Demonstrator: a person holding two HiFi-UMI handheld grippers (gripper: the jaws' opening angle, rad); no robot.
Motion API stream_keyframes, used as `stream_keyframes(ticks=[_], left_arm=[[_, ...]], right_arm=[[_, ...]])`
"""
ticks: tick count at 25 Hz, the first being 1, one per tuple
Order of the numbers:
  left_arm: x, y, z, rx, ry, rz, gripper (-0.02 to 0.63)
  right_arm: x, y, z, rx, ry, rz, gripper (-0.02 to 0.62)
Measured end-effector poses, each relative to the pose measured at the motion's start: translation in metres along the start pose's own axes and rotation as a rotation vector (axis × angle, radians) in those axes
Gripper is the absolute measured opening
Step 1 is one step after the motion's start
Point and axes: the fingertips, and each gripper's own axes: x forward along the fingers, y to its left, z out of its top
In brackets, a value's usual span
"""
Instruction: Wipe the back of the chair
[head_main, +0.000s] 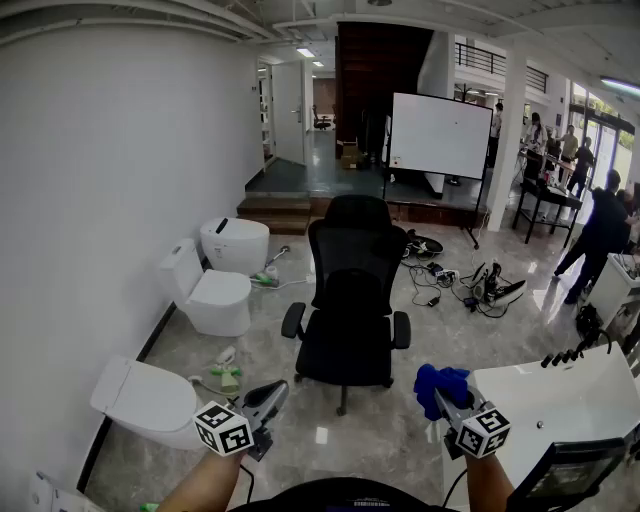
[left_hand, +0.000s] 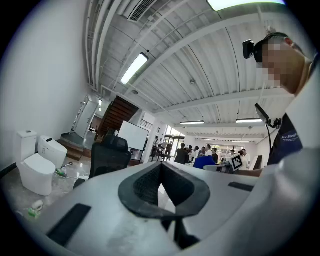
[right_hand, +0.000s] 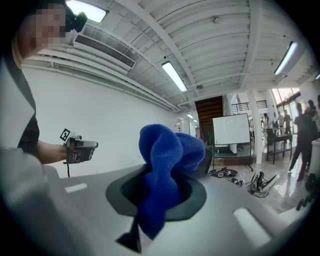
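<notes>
At twelve o'clock stands the chair (head_main: 350, 300), not yet reached. Right tongs (head_main: 441, 400) pinch a blue cloth (right_hand: 167, 160); left tongs (head_main: 270, 396) are pressed together, empty. The approach likely comes next.

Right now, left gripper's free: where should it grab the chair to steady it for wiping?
Probably the armrest on the left gripper's side: a narrow pad jutting clear of the seat, so jaws could span it from above. The chair stands upright, some way ahead. Those jaws are together and empty; the right gripper holds the blue cloth.
</notes>
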Motion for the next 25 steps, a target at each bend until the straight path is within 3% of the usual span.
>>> stream_keyframes(ticks=[9, 13, 19, 25], left_arm=[[0.045, -0.052, -0.013, -0.018, -0.003, 0.019, 0.002], [0.056, -0.056, -0.026, -0.028, 0.004, 0.030, 0.002], [0.061, -0.021, -0.029, -0.044, 0.005, 0.053, 0.002], [0.067, 0.059, -0.012, -0.055, -0.015, 0.024, 0.002]], right_arm=[[-0.034, -0.050, 0.008, -0.027, 0.002, 0.037, 0.064], [-0.027, -0.065, 0.000, -0.026, 0.013, 0.049, 0.064], [0.014, -0.064, -0.006, -0.015, 0.028, 0.079, 0.064], [0.094, -0.048, 0.006, -0.043, 0.032, 0.065, 0.064]])
